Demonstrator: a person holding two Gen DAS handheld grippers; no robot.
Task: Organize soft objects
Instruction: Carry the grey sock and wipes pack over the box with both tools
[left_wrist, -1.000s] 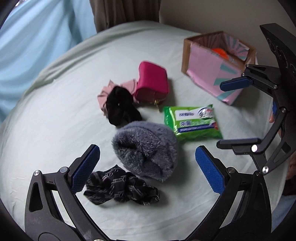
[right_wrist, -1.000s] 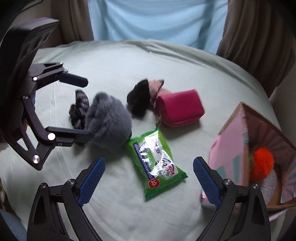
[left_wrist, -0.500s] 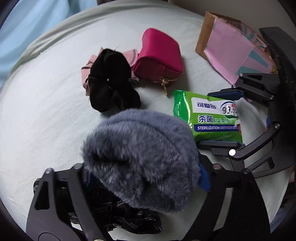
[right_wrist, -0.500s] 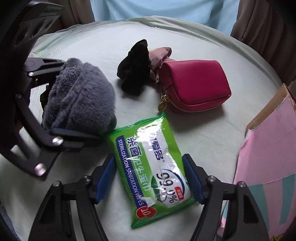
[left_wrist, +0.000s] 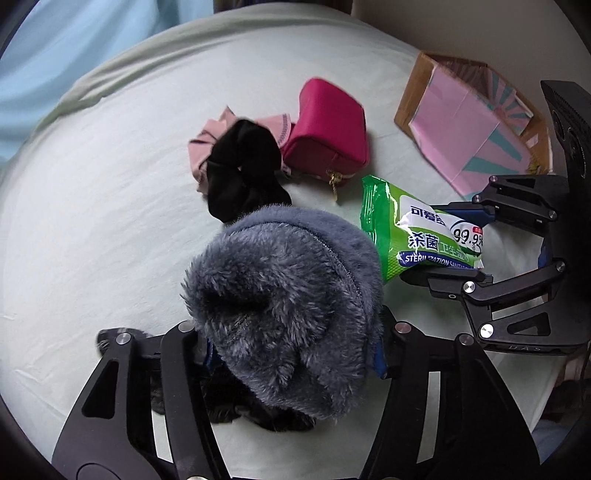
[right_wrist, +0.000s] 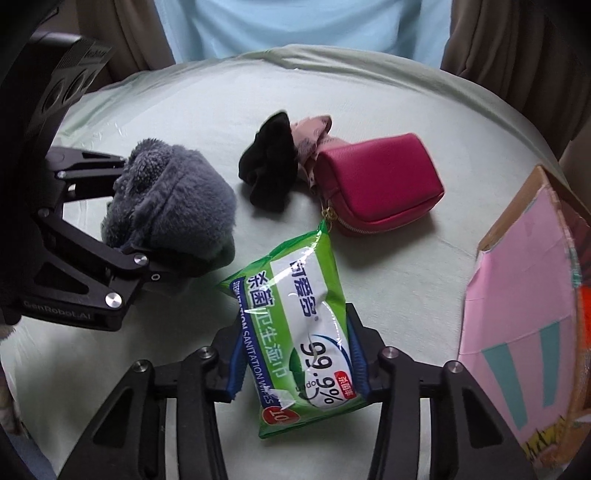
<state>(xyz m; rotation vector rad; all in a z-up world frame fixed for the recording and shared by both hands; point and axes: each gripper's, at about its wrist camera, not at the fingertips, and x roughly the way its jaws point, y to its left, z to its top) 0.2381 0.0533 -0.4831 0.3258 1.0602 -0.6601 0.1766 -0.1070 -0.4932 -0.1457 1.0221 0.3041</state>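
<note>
The left gripper is closed on the grey fluffy pouch, and the pouch bulges out between its 2 fingers and hides most of the blue pads. In the right wrist view the same pouch is seen held from the side, above the pale green sheet that covers the bed. Under the left gripper lies a dark patterned scrunchie, mostly hidden by the pouch and the fingers.

The right gripper is closed narrow on the green pack of wet wipes, with a blue pad pressed on each long side. The far end of the pack points up toward the red zip pouch. In the left wrist view the pack sits between the fingers of the other tool.

The red pouch rests on the sheet, and just beside it lie a black scrunchie and a pink scrunchie, the 2 touching each other. At the right stands a cardboard box with a pink and teal wall, and something orange shows inside it at the edge of the view.
</note>
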